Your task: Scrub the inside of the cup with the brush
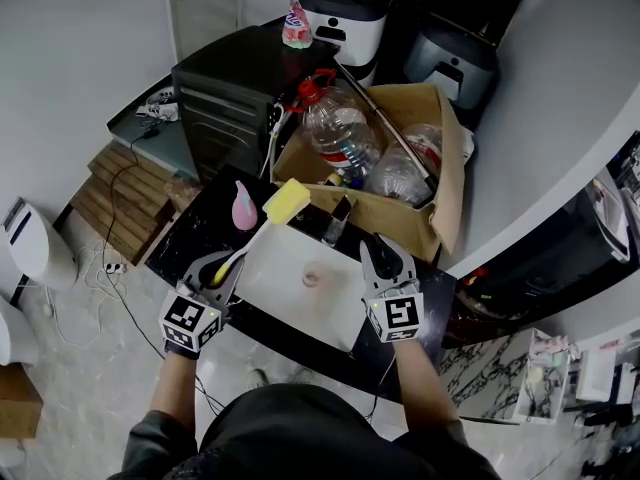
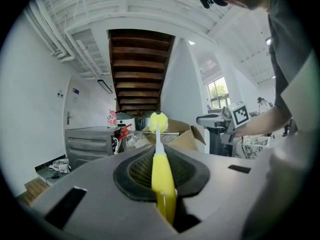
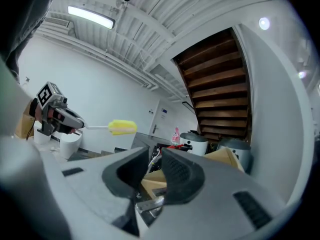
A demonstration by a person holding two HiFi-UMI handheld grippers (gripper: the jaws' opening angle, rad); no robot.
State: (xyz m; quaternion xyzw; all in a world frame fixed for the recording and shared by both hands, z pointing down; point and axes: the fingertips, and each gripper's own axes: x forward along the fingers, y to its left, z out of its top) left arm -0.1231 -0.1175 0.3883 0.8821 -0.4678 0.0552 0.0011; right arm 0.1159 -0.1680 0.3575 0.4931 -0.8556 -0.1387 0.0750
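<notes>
Seen from my head, I am holding the left tool (image 1: 222, 276) clamped on the yellow handle of the brush (image 1: 250, 243). The brush's long axis is running from lower left to upper right of the frame. Its yellow sponge head is ending beside a pink bottle-shaped thing (image 1: 244, 208) on the black surface (image 1: 195, 238).

The right tool (image 1: 380, 246) is holding nothing. Its jaws are standing narrow, with only a slim gap between the pads.

A small pinkish round thing, which I am taking for the cup (image 1: 311, 278) seen from above, is sitting on the white panel (image 1: 285, 268) set into the surface. It is lying between the two tools, nearer the right one and just left of it. It is touching neither tool. The sponge head is sitting apart from it, toward the upper left.

Both my forearms are reaching up from the bottom of the frame. Both tools are pointing roughly level, away from me, toward the cardboard box (image 1: 440, 198).

I am judging that the right tool is better placed to take the cup, and the brush head would have to swing down and right to reach its mouth.
</notes>
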